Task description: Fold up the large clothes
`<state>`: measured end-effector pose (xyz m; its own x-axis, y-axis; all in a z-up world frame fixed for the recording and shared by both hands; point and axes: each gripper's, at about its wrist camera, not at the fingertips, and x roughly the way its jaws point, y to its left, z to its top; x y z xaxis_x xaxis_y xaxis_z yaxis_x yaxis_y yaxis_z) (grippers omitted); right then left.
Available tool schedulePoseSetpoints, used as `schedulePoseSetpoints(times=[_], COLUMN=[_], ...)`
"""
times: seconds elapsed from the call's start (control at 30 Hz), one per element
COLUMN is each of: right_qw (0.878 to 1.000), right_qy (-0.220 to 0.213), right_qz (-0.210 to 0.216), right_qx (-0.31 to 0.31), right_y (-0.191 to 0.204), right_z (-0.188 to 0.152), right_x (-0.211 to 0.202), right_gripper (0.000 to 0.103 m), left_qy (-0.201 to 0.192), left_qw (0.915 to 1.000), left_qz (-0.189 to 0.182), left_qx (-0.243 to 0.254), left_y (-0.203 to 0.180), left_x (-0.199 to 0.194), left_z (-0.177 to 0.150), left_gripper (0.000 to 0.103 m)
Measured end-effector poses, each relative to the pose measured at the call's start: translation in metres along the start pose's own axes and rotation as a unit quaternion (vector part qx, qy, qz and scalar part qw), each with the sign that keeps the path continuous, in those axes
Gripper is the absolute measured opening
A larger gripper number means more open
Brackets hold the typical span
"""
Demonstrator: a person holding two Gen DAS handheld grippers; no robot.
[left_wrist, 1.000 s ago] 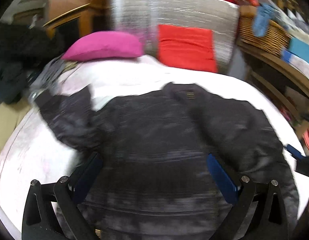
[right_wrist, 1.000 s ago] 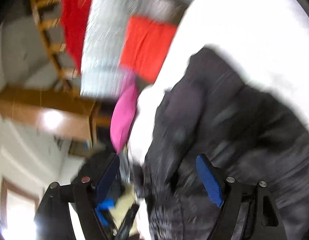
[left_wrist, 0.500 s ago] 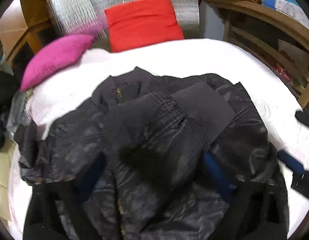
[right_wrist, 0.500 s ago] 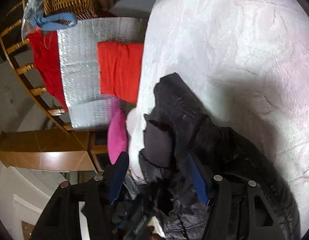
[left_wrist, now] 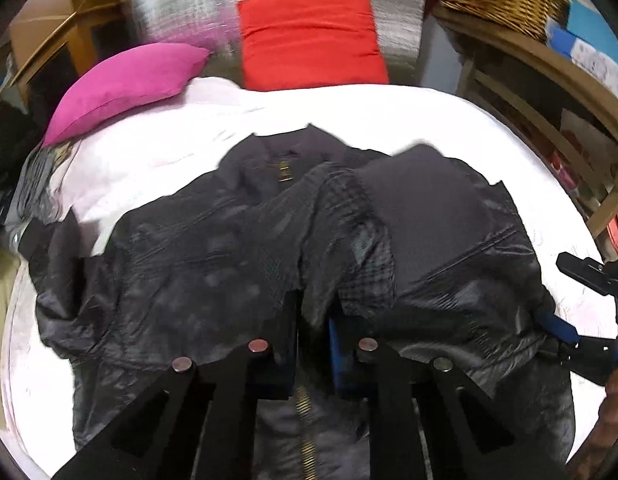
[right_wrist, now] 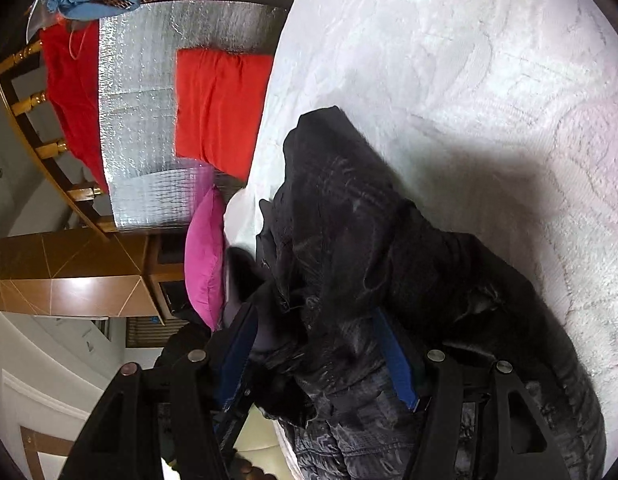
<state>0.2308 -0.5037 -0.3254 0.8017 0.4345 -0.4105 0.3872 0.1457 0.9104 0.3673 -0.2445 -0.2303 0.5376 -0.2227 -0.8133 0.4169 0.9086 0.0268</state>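
Lying crumpled on the white bed (left_wrist: 389,120), the dark jacket (left_wrist: 213,256) is being gathered for a fold. The left gripper (left_wrist: 313,344) has just been closing and is clamped on a ridge of fabric beside the zip. The right gripper (right_wrist: 321,360) is held parted around bunched cloth, ungripped. Next, that side must be pinched and both lifted across together.
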Motion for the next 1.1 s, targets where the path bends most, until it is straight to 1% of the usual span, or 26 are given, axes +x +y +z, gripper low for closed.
schedulePoseSetpoints(times=[0.17, 0.23, 0.27, 0.3, 0.33, 0.37, 0.4, 0.43, 0.5, 0.57, 0.63, 0.67, 0.73, 0.77, 0.87, 0.9, 0.93, 1.0, 1.1], right_qw=[1.0, 1.0, 1.0, 1.0, 1.0, 1.0, 1.0, 1.0, 1.0, 1.0, 0.999, 0.999, 0.999, 0.999, 1.0, 0.999, 0.999, 0.999, 1.0], right_qy=[-0.002, -0.002, -0.002, -0.002, -0.001, -0.001, 0.0, -0.001, -0.002, -0.005, -0.009, -0.01, -0.012, -0.013, -0.014, -0.014, -0.013, -0.009, 0.002], right_qz=[-0.014, -0.018, -0.019, -0.02, -0.02, -0.019, -0.02, -0.02, -0.022, -0.027, -0.029, -0.029, -0.031, -0.031, -0.025, -0.021, -0.018, -0.015, -0.013], right_qx=[-0.012, -0.017, -0.017, -0.016, -0.015, -0.015, -0.014, -0.014, -0.014, -0.014, -0.015, -0.018, -0.021, -0.018, 0.009, 0.019, 0.025, 0.027, 0.021], right_y=[0.001, 0.002, 0.003, 0.002, 0.002, 0.001, 0.001, 0.001, 0.001, 0.001, 0.003, 0.005, 0.008, 0.006, -0.003, -0.006, -0.008, -0.01, -0.009], right_z=[-0.002, -0.003, -0.003, -0.003, -0.004, -0.004, -0.004, -0.004, -0.006, -0.007, -0.009, -0.01, -0.01, -0.01, -0.008, -0.008, -0.008, -0.008, -0.006], right_x=[0.004, 0.004, 0.004, 0.005, 0.005, 0.005, 0.005, 0.006, 0.007, 0.008, 0.007, 0.007, 0.007, 0.008, 0.011, 0.011, 0.011, 0.011, 0.009], right_gripper=[0.064, 0.064, 0.064, 0.064, 0.064, 0.064, 0.064, 0.064, 0.064, 0.064, 0.064, 0.064, 0.064, 0.064, 0.064, 0.064, 0.064, 0.064, 0.064], left_qy=[0.002, 0.003, 0.005, 0.013, 0.019, 0.025, 0.025, 0.024, 0.032, 0.042, 0.039, 0.032, 0.02, 0.015, 0.015, 0.015, 0.014, 0.012, 0.012], left_qw=[0.9997, 0.9992, 0.999, 0.9985, 0.9979, 0.9968, 0.9959, 0.9945, 0.9911, 0.987, 0.984, 0.9837, 0.9853, 0.9867, 0.9901, 0.9917, 0.9931, 0.9961, 0.9983], left_qz=[0.006, 0.014, 0.012, 0.008, 0.005, 0.005, 0.006, 0.007, 0.0, -0.003, -0.001, -0.004, -0.003, -0.001, -0.014, -0.017, -0.018, -0.019, -0.023], left_qx=[-0.025, -0.039, -0.043, -0.053, -0.061, -0.075, -0.087, -0.102, -0.129, -0.155, -0.174, -0.177, -0.17, -0.162, -0.139, -0.126, -0.115, -0.085, -0.053], left_y=[0.04, 0.059, 0.066, 0.079, 0.088, 0.102, 0.113, 0.125, 0.143, 0.156, 0.162, 0.162, 0.155, 0.147, 0.123, 0.111, 0.101, 0.072, 0.04], left_x=[-0.014, -0.022, -0.023, -0.026, -0.028, -0.031, -0.033, -0.036, -0.039, -0.04, -0.046, -0.051, -0.058, -0.061, -0.062, -0.06, -0.058, -0.052, -0.04], left_z=[-0.018, -0.029, -0.033, -0.042, -0.049, -0.059, -0.066, -0.075, -0.084, -0.083, -0.078, -0.075, -0.066, -0.059, -0.037, -0.028, -0.019, 0.004, 0.035], left_gripper=[0.013, 0.013, 0.014, 0.02, 0.032, 0.039, 0.05, 0.055, 0.056, 0.056, 0.056, 0.056, 0.064, 0.066, 0.067, 0.069, 0.074, 0.079, 0.08])
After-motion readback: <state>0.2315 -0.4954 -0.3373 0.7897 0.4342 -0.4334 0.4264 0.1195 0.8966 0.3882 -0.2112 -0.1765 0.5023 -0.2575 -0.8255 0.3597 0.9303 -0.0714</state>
